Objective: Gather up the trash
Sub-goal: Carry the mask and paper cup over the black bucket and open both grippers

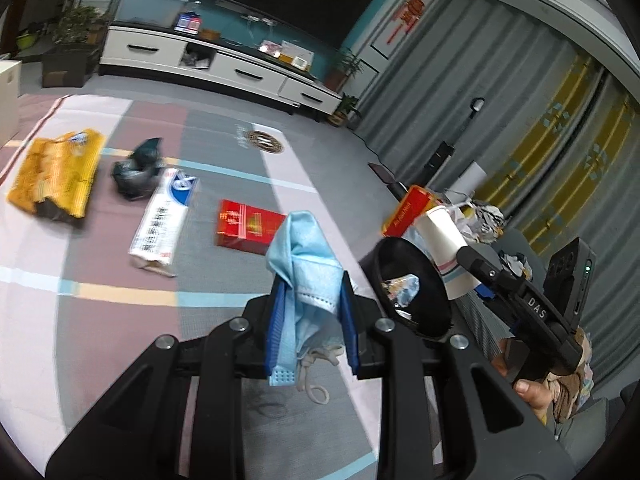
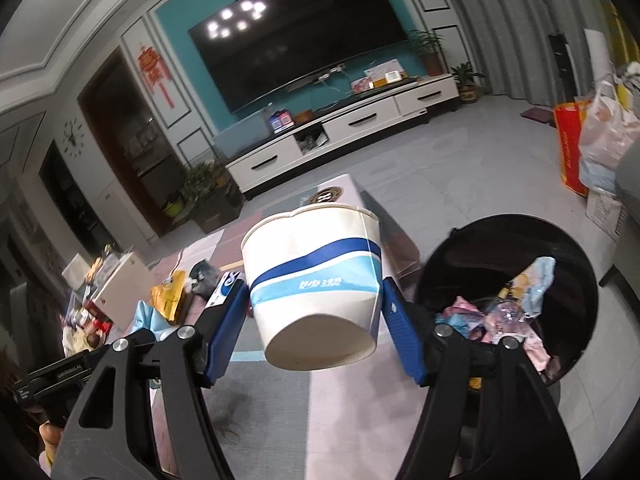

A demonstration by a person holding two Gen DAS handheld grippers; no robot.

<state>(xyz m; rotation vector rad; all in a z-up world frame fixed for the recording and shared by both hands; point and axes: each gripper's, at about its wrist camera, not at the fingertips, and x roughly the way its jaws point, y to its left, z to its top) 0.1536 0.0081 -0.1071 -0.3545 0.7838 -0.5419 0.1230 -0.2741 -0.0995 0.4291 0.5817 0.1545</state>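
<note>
1. Trash is distributed over a patterned rug (image 1: 120, 280), inside a black bin (image 2: 568, 240), and in both grippers.
2. A light-blue face mask (image 1: 304, 264) is clamped between the blue pads of the left gripper (image 1: 310, 320). The fingers are drawn close together on the fabric, and an ear loop is seen hanging below them.
3. A white paper cup (image 2: 316, 284) with blue bands is clamped between the blue pads of the right gripper (image 2: 316, 320). The fingers are set well apart, and the cup wall is pressed on both sides. The cup is tilted, with its base turned toward the camera and its rim away.
4. The black bin is located off the rug's right edge, just beside the held cup. Crumpled wrappers and paper are contained in it.
5. On the rug, a red box (image 1: 248, 226) is positioned near the middle. A white toothpaste box (image 1: 164, 216) is placed to its left, with a dark crumpled bag (image 1: 136, 172) just beyond it.
6. A yellow snack packet (image 1: 56, 176) is placed near the rug's left edge.
7. In the left wrist view, the right gripper and its cup are seen above the bin, and part of a hand (image 1: 532, 392) is visible on the handle.
</note>
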